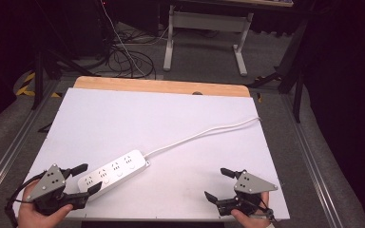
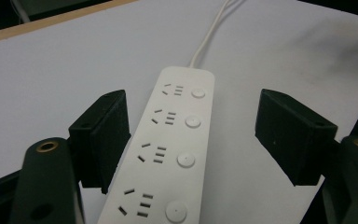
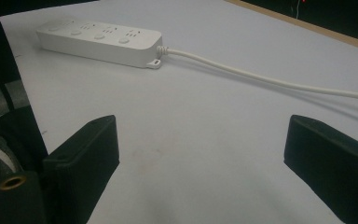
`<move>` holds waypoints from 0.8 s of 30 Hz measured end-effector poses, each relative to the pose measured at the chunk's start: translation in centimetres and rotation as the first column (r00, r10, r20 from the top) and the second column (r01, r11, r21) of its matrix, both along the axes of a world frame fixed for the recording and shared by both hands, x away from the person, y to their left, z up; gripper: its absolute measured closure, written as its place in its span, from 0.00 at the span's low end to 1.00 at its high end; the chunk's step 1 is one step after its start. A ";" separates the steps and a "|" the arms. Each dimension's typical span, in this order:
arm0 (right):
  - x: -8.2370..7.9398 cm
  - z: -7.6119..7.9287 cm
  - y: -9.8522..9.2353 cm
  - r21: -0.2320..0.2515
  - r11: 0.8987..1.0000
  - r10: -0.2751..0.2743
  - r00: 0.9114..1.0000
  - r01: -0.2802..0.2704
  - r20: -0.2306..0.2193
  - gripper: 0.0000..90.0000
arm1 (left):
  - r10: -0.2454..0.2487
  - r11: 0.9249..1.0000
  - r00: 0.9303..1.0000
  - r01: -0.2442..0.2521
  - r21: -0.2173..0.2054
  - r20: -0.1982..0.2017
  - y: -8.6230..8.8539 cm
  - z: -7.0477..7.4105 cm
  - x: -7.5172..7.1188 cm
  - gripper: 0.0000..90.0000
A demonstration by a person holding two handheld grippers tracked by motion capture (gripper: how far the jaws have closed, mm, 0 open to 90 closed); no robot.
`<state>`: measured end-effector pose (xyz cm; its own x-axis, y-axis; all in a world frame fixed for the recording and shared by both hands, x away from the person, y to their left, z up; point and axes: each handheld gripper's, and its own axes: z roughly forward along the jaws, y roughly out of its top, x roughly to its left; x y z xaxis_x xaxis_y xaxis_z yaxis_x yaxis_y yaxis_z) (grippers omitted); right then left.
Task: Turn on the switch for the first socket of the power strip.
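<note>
My left gripper [image 2: 193,140] has its jaws released astride the near end of the white four-socket plastic power strip [image 2: 168,149] lying diagonally on the white-covered counter [image 1: 123,118], seemingly lined up to grasp it, while my right gripper [image 1: 221,183] waits apart, also unclenched.

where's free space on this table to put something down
Most of the white sheet is bare: the whole far half behind the cable, and the near middle between the power strip and the right gripper. It is crowded only at the near left, where the left gripper straddles the strip's end.
</note>
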<state>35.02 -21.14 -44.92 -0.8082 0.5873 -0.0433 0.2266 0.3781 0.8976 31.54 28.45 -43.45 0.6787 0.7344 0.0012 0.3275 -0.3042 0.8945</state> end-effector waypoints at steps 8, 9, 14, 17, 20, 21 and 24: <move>0.0 0.0 0.1 0.005 1.000 0.010 1.000 -0.010 -0.003 0.12 | -0.035 0.999 0.999 0.035 0.008 0.004 -1.3 1.0 1.0 0.34; 0.0 0.0 0.1 0.004 1.000 0.011 1.000 -0.011 -0.002 0.12 | -0.038 0.999 0.999 0.038 0.010 0.004 -1.6 1.1 1.2 0.34; 0.0 0.0 0.1 0.008 1.000 0.020 1.000 -0.020 -0.002 0.12 | -0.051 0.998 0.999 0.051 0.036 0.017 -2.8 1.6 1.9 0.34; 0.0 -0.1 0.1 0.008 1.000 0.022 1.000 -0.022 -0.002 0.12 | -0.064 0.997 0.998 0.064 0.038 0.015 -3.3 1.7 2.3 0.34; -0.1 -0.1 0.1 0.002 1.000 0.025 1.000 -0.025 0.001 0.12 | -0.073 0.997 0.997 0.073 0.038 0.017 -3.9 1.9 2.6 0.34; -0.1 -0.1 0.1 0.002 1.000 0.025 1.000 -0.025 0.001 0.12 | -0.077 0.996 0.997 0.077 0.039 0.018 -4.1 2.0 2.8 0.34; -0.1 -0.1 0.1 0.002 1.000 0.025 1.000 -0.025 0.002 0.12 | -0.090 0.995 0.996 0.089 0.035 0.015 -4.6 2.1 3.1 0.35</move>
<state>34.95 -21.02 -44.99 -0.8227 0.5668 -0.0441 0.2151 0.3821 0.8987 34.67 23.88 -41.30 0.7416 0.6699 0.0368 0.2830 -0.3621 0.8881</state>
